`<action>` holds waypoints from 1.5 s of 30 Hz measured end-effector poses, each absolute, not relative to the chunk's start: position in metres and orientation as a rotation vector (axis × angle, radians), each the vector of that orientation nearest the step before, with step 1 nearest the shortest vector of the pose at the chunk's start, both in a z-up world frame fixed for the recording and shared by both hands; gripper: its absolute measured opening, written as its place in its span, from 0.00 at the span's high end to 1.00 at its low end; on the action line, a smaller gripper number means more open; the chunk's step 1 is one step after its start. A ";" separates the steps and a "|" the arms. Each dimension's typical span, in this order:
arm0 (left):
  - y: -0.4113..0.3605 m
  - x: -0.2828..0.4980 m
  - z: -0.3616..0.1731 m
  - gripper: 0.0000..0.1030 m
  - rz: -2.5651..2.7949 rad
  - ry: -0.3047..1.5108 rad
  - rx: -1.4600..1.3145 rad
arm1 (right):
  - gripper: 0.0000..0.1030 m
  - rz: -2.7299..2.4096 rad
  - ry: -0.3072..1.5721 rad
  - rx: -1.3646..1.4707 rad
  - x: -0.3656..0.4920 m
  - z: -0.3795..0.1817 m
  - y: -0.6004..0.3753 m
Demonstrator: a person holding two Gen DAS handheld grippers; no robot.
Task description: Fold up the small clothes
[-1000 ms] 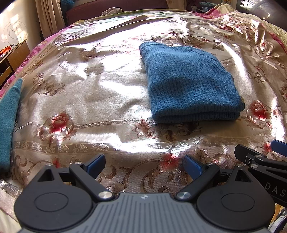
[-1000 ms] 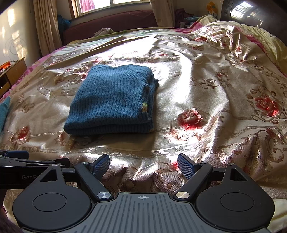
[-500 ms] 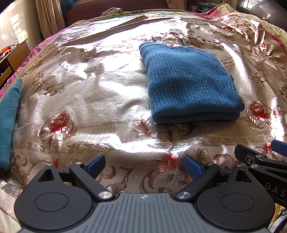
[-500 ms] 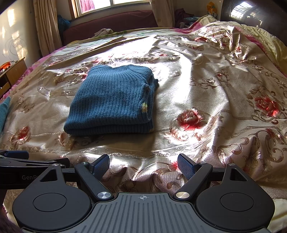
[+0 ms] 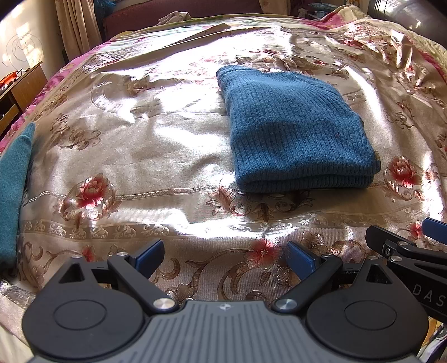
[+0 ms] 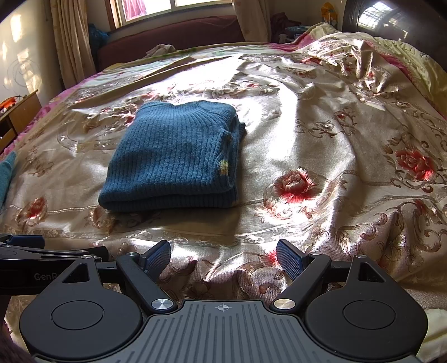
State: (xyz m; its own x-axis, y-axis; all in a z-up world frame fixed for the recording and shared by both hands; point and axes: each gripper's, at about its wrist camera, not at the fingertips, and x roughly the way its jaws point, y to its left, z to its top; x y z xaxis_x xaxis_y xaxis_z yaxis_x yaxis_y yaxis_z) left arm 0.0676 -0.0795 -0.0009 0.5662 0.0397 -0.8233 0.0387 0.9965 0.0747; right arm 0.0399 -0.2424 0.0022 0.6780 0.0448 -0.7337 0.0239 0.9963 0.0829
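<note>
nothing is seen to have changed from the earlier frames: the same framing is kept in both wrist views, and no shift of cloth or tool can be made out.

a blue ribbed sweater [image 5: 299, 131] is laid folded into a compact rectangle on the floral satin bedspread [image 5: 139, 156], with its doubled edge turned toward the cameras. in the right wrist view the sweater [image 6: 173, 156] is found left of centre, its collar at the far end and a small yellow mark at its right edge. it is touched by neither tool and is well apart from both.

the left gripper [image 5: 223, 255] is held low over the near edge of the bed, its blue-padded fingers [image 5: 149, 254] spread wide with nothing between them. the right gripper [image 6: 223, 255] is held likewise, fingers [image 6: 290, 258] parted and empty; part of it is also seen at the right edge of the left view, so the two are placed side by side.

a second teal cloth [image 5: 12, 192] is seen at the far left edge of the bedspread. a curtain [image 6: 71, 42] and a window [image 6: 173, 8] are seen beyond the bed.
</note>
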 end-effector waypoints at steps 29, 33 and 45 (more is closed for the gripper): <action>-0.080 0.067 0.000 0.06 0.002 0.967 0.084 | 0.18 0.012 0.825 0.088 0.040 0.002 -0.243; -0.081 0.067 0.001 0.06 0.004 0.962 0.086 | 0.18 0.013 0.825 0.088 0.040 0.002 -0.243; -0.082 0.066 0.001 0.06 0.008 0.954 0.090 | 0.18 0.012 0.826 0.087 0.040 0.002 -0.243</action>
State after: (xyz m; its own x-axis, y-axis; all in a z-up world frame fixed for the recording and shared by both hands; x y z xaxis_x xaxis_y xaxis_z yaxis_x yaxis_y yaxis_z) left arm 0.0659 -0.0823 0.0005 0.5789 0.0466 -0.8141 0.0329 0.9962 0.0804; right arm 0.0396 -0.2431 0.0022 0.6780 0.0446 -0.7337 0.0230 0.9964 0.0819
